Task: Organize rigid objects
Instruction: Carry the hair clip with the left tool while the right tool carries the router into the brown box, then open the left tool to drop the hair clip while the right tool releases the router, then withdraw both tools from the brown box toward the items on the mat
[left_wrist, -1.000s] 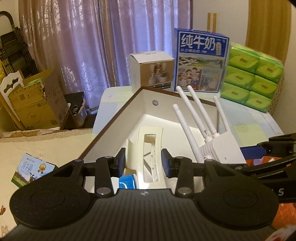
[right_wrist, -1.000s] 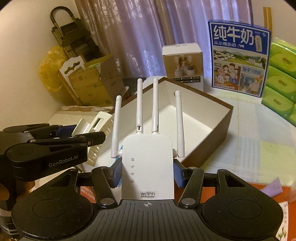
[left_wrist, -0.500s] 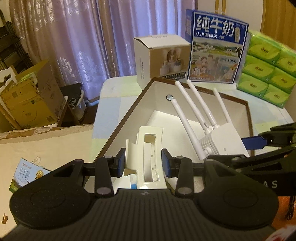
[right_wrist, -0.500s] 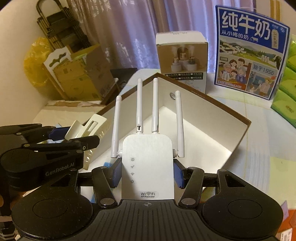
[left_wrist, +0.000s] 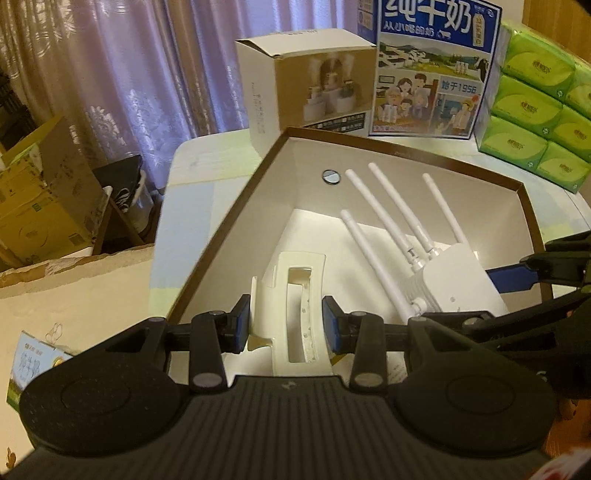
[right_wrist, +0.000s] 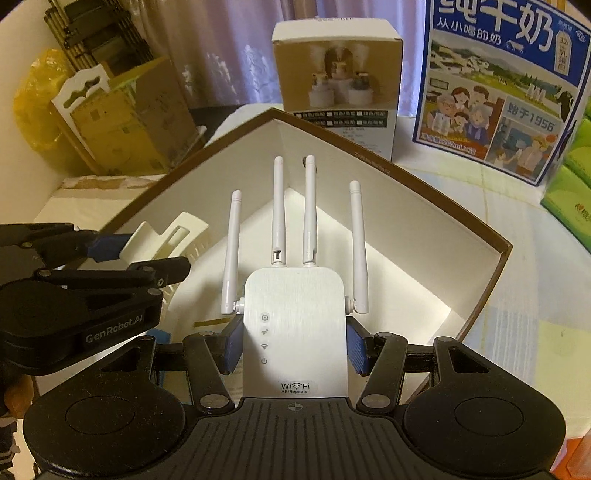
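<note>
**Both items over the box — crowding is the risk**

Left claw (left_wrist: 287, 325) clamped on a cream plastic holder (left_wrist: 295, 295), pads pressed to its two sides. Right claw (right_wrist: 293, 345) clamped on a white WiFi repeater (right_wrist: 295, 328), four antennas (right_wrist: 279, 210) standing forward. Both items sit above the open brown-rimmed box (left_wrist: 532, 236), inside its walls in both views; whether either touches the box floor, cannot tell.

Risks, as judged from here:
- The two claws are close side by side. The right claw's arm passes just beside the holder; a sideways drift could knock one load against the other.
- Antennas point toward the far corner of the box. Pushing forward could jam their tips into the wall and bend them or twist the repeater in the pads.
- Holder is slotted and thin-walled; released while tilted, it may tip onto the repeater.
- Box is light card on the worktop (right_wrist: 517, 221); a bump on its rim could slide it toward the humidifier carton (right_wrist: 336, 74).
</note>
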